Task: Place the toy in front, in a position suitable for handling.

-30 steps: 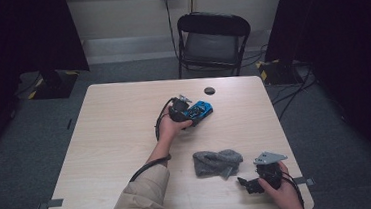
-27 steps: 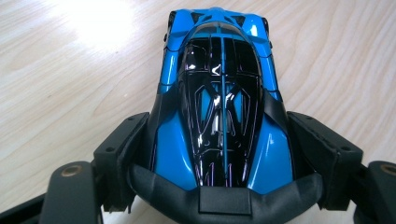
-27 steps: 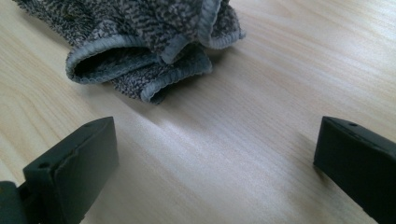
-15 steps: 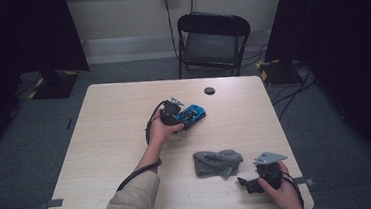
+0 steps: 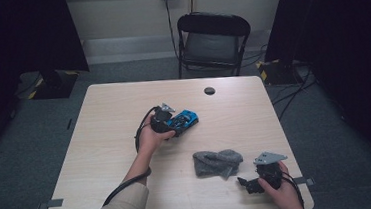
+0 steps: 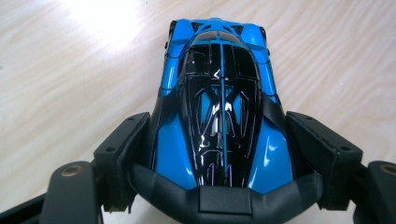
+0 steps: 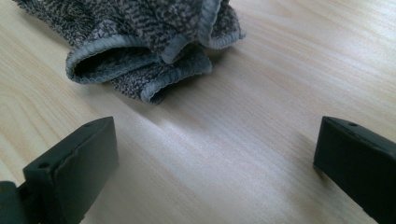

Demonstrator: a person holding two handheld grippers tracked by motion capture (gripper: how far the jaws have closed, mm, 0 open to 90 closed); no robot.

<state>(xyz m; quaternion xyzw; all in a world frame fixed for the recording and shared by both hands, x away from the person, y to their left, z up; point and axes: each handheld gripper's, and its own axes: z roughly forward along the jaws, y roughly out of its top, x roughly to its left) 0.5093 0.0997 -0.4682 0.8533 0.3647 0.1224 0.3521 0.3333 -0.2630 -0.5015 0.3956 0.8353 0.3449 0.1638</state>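
Since the earlier frame the left gripper (image 5: 167,120) and the blue toy car (image 5: 183,119) clamped in its fingers have shifted slightly toward 8 o'clock on the worktop (image 5: 101,141). The car's long axis runs straight out from the fingers (image 6: 122,154), which bear on both flanks near its rear. The right gripper (image 5: 250,183), fingers apart and empty, rests at 5 o'clock, nearer the grey cloth (image 5: 217,162); no containers present.
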